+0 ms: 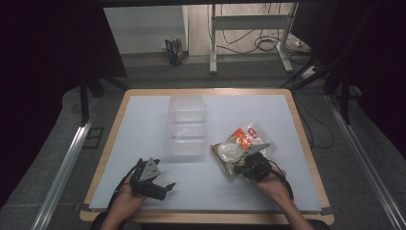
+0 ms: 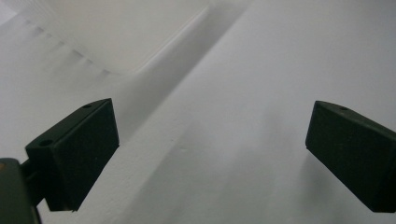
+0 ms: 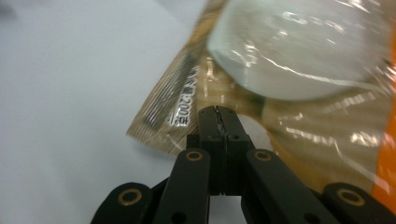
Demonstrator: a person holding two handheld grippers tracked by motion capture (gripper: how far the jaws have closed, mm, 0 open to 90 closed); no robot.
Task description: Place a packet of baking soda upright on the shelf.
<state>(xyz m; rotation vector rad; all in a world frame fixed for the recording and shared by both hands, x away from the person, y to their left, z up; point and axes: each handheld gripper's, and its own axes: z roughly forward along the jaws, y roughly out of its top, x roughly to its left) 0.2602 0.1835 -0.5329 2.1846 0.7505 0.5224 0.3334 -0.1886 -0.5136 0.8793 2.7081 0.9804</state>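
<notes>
Worktop (image 1: 143,143): pale sheet inside a wooden rim, under the high view.

Clear tub (image 1: 186,125): left of centre on the worktop, well ahead of the left gripper (image 1: 160,188) and just left of the packet (image 1: 242,148); blurred pale corner of the tub (image 2: 107,32) at upper left in the left gripper view.

Packet: clear crinkled film with tan printed edge, orange patch and a round whitish lump inside; right of centre on the worktop, near edge at the right gripper (image 1: 239,168), far end angled away toward the right. From the right gripper view, packet (image 3: 299,88) directly ahead of and above the jaw tips, whitish lump at upper right, tan seam with printed digits just left of the tips, orange strip at the right edge.

Right gripper (image 3: 218,116): held in a hand near the front right, jaws pressed together on the packet's near edge, film pinched between the tips, no gap showing between them.

Left gripper (image 2: 210,144): held in a hand near the front left, low over bare worktop, well apart from the packet, jaws wide apart, nothing between them.
</notes>
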